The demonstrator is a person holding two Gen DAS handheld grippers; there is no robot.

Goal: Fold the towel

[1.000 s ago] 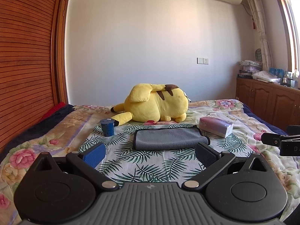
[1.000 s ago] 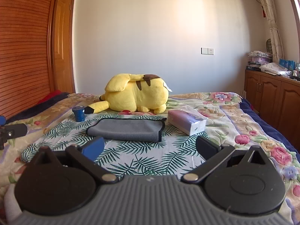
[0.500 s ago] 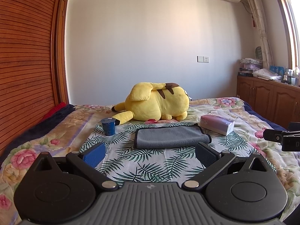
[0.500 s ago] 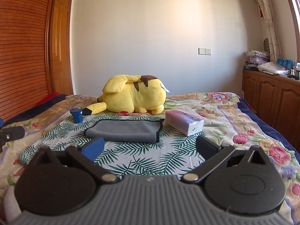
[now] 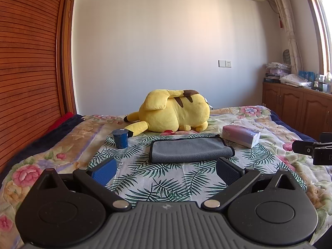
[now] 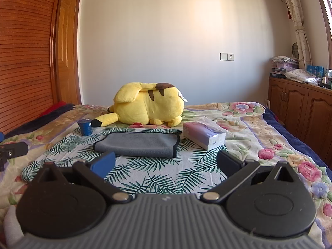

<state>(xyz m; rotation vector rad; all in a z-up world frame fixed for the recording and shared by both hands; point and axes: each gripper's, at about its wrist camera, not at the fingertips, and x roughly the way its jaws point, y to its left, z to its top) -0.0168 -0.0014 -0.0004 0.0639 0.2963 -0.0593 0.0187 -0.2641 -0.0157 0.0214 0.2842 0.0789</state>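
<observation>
**Soft towel waits, both grippers empty**

Left hand-held gripper [image 5: 165, 169] and right hand-held gripper [image 6: 165, 162] gape wide, holding nothing; the grey towel [image 5: 191, 148] lies mid-bed [image 5: 62, 145], already doubled; likely light, limp, easily dragged; pinch its near corners.

The right gripper [image 6: 166, 164] has its two fingers wide apart, with nothing between them. In front of it a gray towel [image 6: 137, 143] lies folded on a leafy cloth [image 6: 153, 176] on the bed [image 6: 269, 137]. A pink tissue pack [image 6: 204, 133] sits just beside the towel. A blue cup [image 6: 84, 127] stands near a big yellow plush toy [image 6: 148, 105]. The left gripper [image 6: 12, 150] peeks in at the edge.
</observation>
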